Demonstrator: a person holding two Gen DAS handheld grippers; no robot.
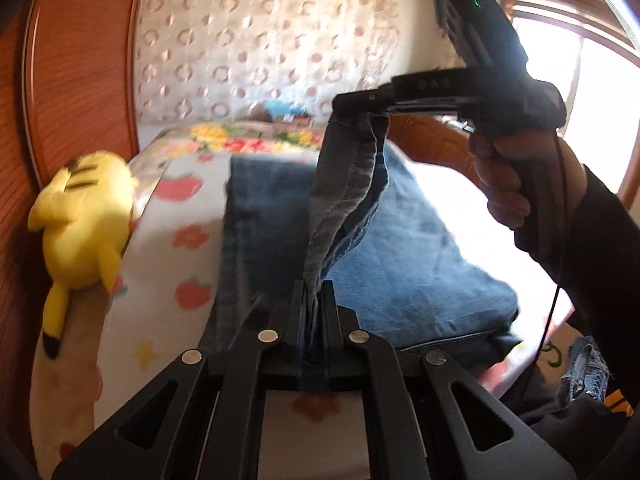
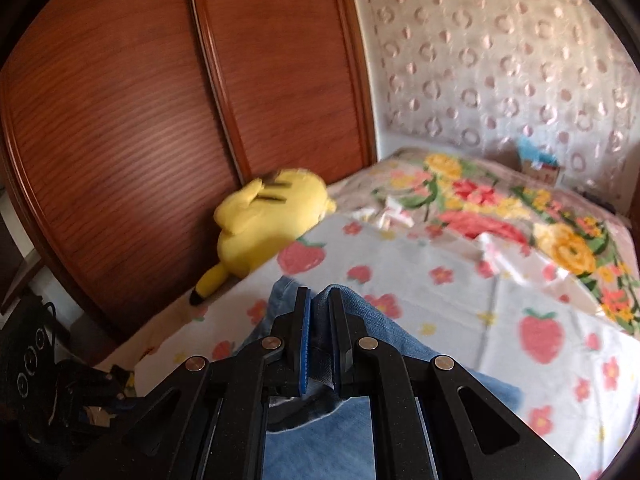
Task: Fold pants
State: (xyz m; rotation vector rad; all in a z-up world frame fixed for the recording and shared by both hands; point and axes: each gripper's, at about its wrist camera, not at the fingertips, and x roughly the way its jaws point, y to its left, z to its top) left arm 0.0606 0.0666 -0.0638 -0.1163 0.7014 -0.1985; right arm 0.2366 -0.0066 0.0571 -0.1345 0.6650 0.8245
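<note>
Both hand-held grippers (image 1: pixel 314 300) (image 2: pixel 319 320) clamp jeans (image 1: pixel 400 248) — lifted.

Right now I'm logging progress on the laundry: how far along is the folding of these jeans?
Partly done. The jeans already lie doubled, leg on leg, on the bed. In hand: the left gripper and the right gripper are both shut on one end of the denim, lifted clear of the rest. Left: carry that end across, lay it flat and let go. The toy lies off to the side, out of the way.

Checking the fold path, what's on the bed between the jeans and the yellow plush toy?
Only bare strawberry-print sheet lies between the jeans and the yellow plush toy, clearest in the left wrist view.
</note>
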